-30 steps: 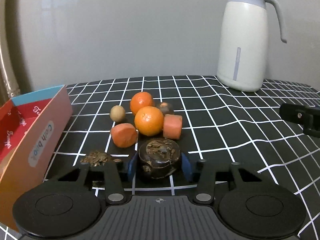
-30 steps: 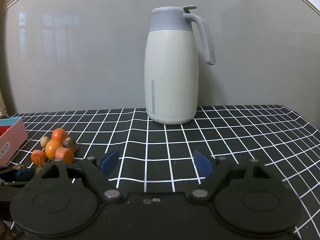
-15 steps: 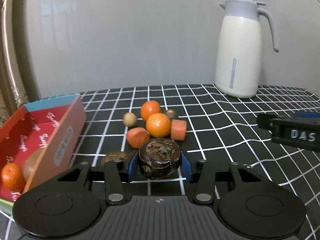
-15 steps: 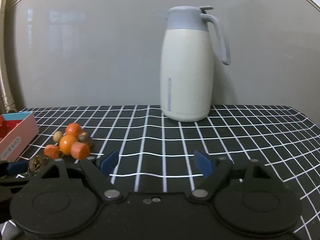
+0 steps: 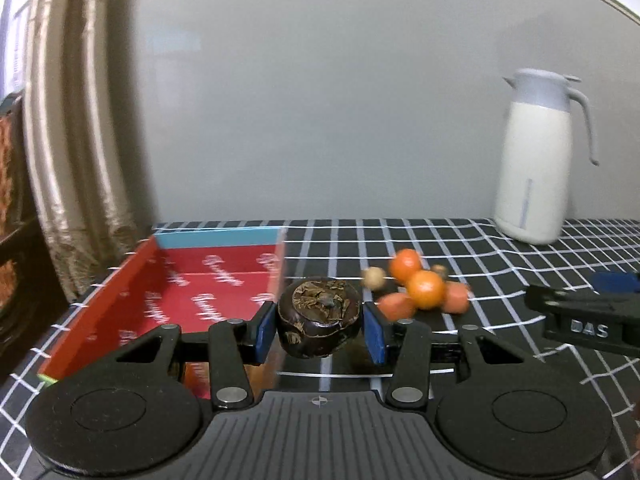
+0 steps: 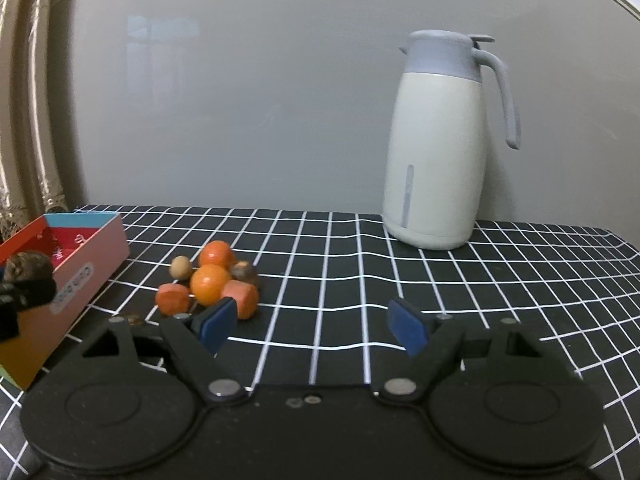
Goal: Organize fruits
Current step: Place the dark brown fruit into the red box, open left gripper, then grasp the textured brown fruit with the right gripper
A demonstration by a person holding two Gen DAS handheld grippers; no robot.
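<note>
Left wrist: left gripper (image 5: 320,330) fingers clamp dark fruit (image 5: 320,318) beside red box (image 5: 192,288) at surface's left edge, probably above it. Right gripper (image 6: 310,326) empty, spread. About 6 pieces (image 6: 210,282) left mid-surface.

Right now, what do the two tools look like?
Both look alike. The left tool has a black plastic body with two round discs, ribbed in the middle, silver screws and black fingers tipped with blue pads. The right tool has the same discs, screws and blue pads; seen from the left camera its side carries white letters "DAS". No cables or sleeves show.
</note>
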